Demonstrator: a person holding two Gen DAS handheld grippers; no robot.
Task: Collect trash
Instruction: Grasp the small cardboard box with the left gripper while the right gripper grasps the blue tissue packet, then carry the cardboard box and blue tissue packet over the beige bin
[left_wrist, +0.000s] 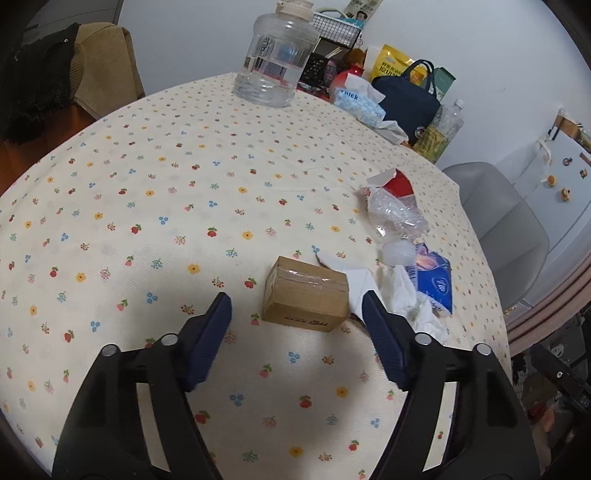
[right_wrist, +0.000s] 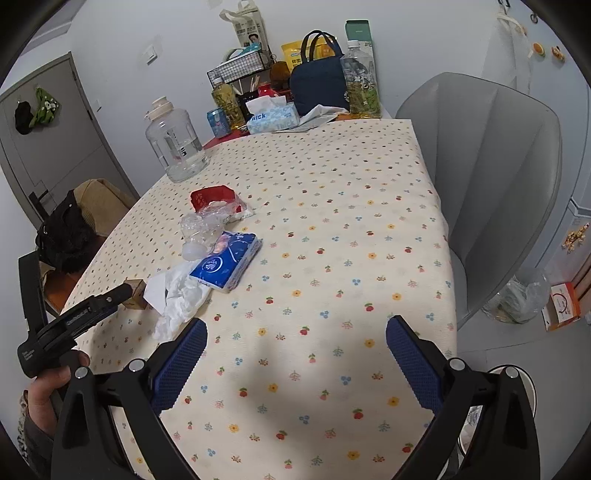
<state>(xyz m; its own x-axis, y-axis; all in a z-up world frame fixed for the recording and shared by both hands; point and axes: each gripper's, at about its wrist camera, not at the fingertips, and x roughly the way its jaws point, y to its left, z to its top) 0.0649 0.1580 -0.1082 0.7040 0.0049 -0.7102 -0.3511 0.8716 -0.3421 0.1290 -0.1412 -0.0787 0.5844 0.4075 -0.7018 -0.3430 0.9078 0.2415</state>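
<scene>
Collection not yet begun: the cardboard box (left_wrist: 306, 294), crumpled tissue (left_wrist: 406, 295), tissue pack (left_wrist: 434, 282) and plastic wrapper (left_wrist: 397, 210) all lie on the desk (left_wrist: 147, 184), right of centre. The left gripper (left_wrist: 297, 308), jaws spread and empty, faces the box. The right gripper (right_wrist: 295, 332) hangs released over bare cloth.

I worked at a table (right_wrist: 332, 177) covered with a cream floral cloth. A grey moulded chair (right_wrist: 491, 177) stood at its right side, touching the edge. Beyond the far end rose a plain pale wall (right_wrist: 177, 22) carrying a white switch plate (right_wrist: 150, 54). A grey door (right_wrist: 48, 122) stood far left, with a tan upholstered chair (right_wrist: 99, 206) near it. The floor (right_wrist: 513, 347) at right was pale grey. A white cabinet (left_wrist: 543, 177) with small magnets stood to the right.
</scene>
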